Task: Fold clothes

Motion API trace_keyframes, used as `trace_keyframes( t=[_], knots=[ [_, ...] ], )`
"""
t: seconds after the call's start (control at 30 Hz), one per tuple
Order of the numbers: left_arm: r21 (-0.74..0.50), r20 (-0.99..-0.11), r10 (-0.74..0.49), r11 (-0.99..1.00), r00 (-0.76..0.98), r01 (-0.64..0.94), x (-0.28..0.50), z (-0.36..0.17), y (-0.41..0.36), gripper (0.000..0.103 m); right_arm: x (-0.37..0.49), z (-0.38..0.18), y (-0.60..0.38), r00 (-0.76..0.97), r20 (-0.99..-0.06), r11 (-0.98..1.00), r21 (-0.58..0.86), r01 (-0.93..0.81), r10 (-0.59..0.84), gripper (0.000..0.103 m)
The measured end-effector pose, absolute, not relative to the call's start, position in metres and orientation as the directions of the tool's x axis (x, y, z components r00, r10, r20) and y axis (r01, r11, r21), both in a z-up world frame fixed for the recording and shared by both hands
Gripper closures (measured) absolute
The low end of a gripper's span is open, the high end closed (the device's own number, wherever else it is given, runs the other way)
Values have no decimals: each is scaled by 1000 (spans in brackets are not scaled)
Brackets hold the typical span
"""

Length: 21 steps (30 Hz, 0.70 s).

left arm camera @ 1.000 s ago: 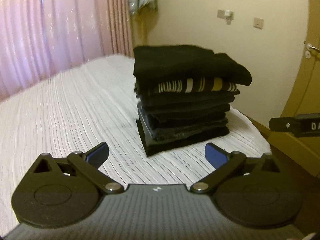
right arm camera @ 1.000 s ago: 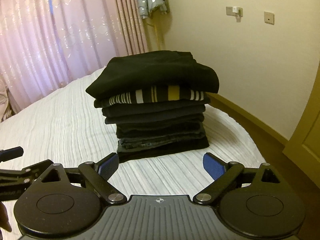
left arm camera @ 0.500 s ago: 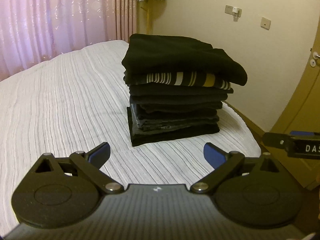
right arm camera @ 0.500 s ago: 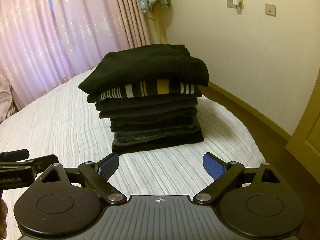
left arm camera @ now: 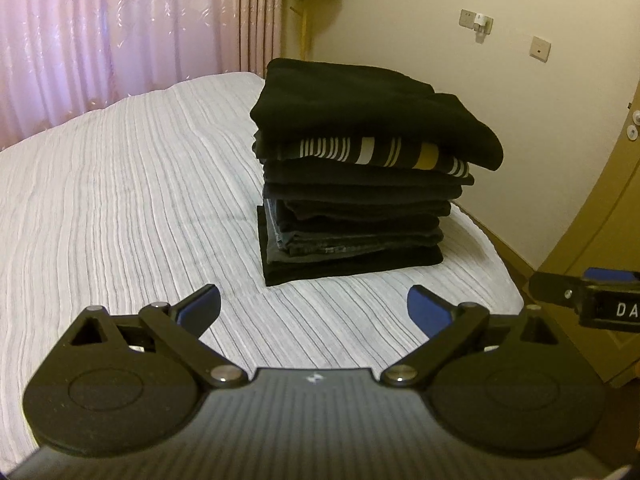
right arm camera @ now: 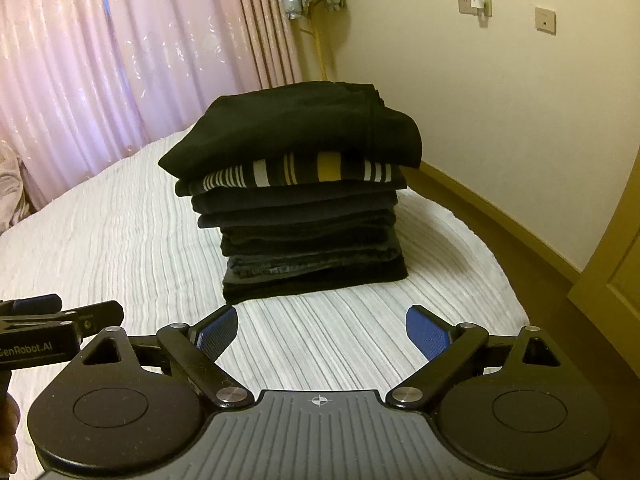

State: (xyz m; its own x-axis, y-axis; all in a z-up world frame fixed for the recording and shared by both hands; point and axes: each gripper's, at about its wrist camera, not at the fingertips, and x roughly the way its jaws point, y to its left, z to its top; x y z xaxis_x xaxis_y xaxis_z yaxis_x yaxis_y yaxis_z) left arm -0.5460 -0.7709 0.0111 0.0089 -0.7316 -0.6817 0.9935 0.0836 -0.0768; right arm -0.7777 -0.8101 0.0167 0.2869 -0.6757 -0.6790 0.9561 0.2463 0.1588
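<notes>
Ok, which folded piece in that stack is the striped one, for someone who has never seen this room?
On the white ribbed bed stands one stack of folded dark clothes near the far corner. The striped garment lies second from the top, directly under the black top piece. It alone carries white and mustard stripes; its neighbours are plain dark.

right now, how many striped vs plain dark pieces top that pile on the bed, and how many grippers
striped folded garment: 1
black folded garment on top: 1
lower dark layers: too merged to count
grippers: 2, left gripper, right gripper
total countable: 4
</notes>
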Motion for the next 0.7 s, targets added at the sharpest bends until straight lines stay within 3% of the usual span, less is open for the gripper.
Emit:
trace_keyframes(
  t=[0.7],
  knots=[
    [-47, -662, -749, 82, 30, 996, -550, 10, -771, 4, -773, 11, -814, 299, -691, 256, 168, 952, -658, 9]
  ],
)
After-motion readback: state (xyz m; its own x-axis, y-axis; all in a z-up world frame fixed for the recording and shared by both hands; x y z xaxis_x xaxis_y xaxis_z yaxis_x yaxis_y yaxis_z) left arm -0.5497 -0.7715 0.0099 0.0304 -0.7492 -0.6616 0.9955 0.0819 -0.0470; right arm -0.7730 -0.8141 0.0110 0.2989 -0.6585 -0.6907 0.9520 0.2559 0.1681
